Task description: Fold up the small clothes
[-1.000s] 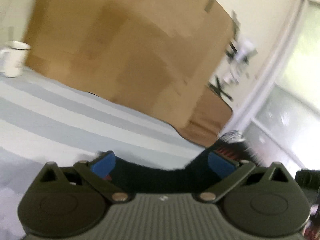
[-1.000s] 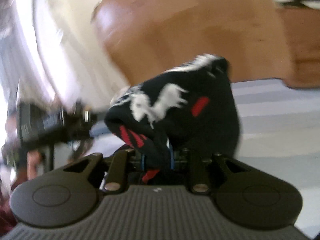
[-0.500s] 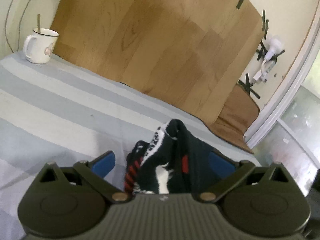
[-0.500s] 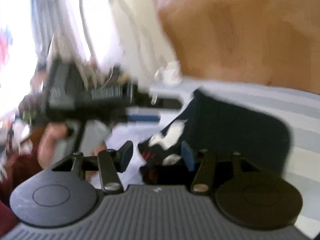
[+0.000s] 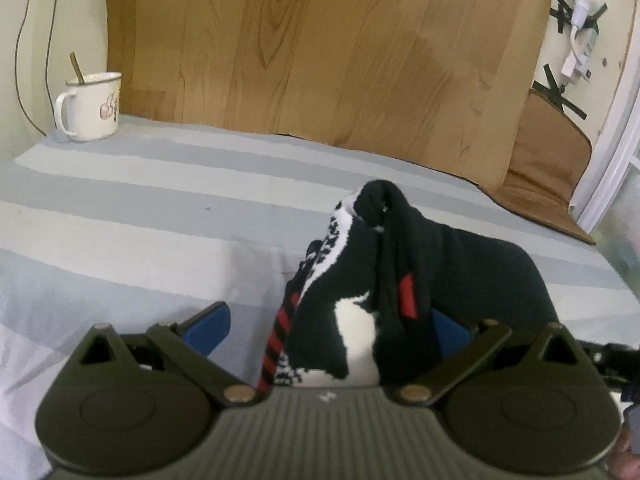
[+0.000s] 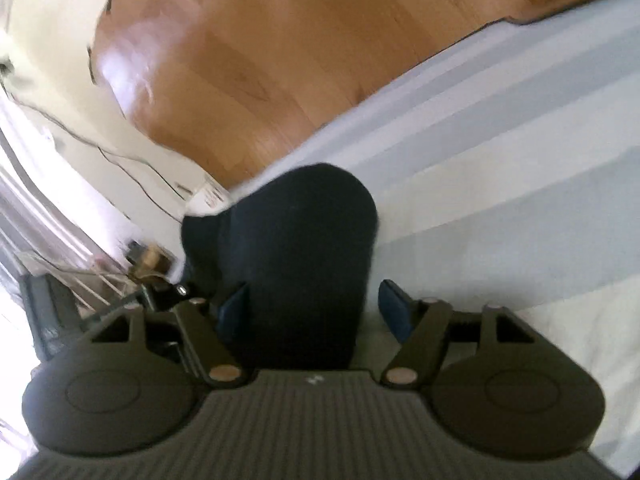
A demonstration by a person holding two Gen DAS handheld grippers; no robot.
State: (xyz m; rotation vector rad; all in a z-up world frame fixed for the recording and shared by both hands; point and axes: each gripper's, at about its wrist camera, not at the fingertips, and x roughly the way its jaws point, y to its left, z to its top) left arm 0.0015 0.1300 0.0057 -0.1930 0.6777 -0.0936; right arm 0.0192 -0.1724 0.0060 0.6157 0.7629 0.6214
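A small black garment with white and red pattern [image 5: 384,280] lies bunched on the grey striped cloth [image 5: 140,216]. In the left wrist view it rises in a peak between the blue pads of my left gripper [image 5: 328,326], which is open around it. In the right wrist view its plain dark side [image 6: 304,264] lies between the blue pads of my right gripper [image 6: 314,308], which is open too. The pads do not press the fabric.
A white enamel mug [image 5: 90,106] with a spoon stands at the far left of the cloth. A wood-grain board [image 5: 320,52] leans against the wall behind. A taped plug and cable [image 5: 576,24] hang at the right. Cables run along the wall [image 6: 132,168].
My right gripper has let go of the garment and opened. The garment has dropped onto the cloth. My left gripper has swung to face it and stays open.
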